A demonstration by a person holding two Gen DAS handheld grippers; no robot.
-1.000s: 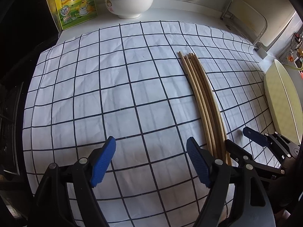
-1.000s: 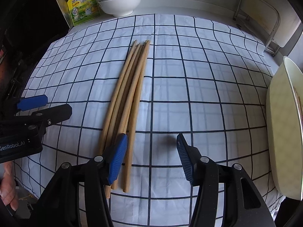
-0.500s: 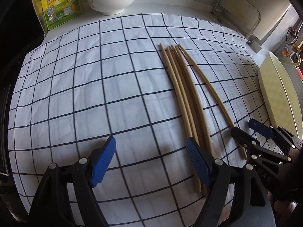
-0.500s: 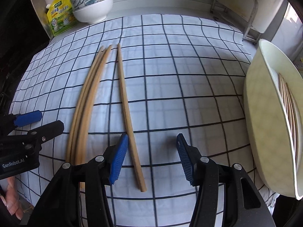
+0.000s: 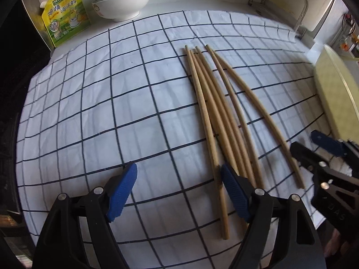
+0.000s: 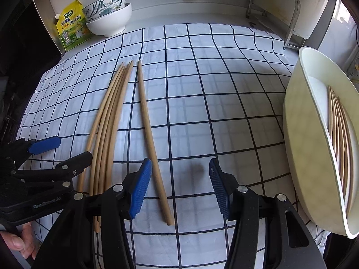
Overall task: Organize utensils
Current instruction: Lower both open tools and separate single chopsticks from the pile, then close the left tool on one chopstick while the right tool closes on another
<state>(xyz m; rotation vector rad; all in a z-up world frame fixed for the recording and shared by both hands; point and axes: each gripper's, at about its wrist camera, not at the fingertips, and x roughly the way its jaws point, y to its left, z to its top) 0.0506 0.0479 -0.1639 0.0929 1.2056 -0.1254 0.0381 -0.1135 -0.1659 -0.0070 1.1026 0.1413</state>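
Observation:
Several wooden chopsticks (image 5: 213,116) lie bundled on a white checked cloth (image 5: 112,116). One single chopstick (image 5: 264,112) lies apart, to the right of the bundle. My left gripper (image 5: 178,190) is open above the cloth, its right pad over the bundle's near ends. My right gripper (image 6: 179,186) is open and holds nothing, and the single chopstick (image 6: 149,139) runs just inside its left pad. The bundle (image 6: 107,125) lies left of that pad. Each gripper shows in the other's view: the right gripper (image 5: 314,150), the left gripper (image 6: 60,152).
A cream tray (image 6: 298,134) at the right edge holds several more chopsticks (image 6: 338,134). Stacked bowls (image 6: 107,20) and a yellow pouch (image 6: 71,29) stand at the back left, a metal rack (image 6: 289,11) at the back right. A person's thumb (image 6: 20,244) shows at the lower left.
One chopstick has been drawn out of the bundle to the right and now lies alone. My left gripper has moved right, over the bundle's near ends.

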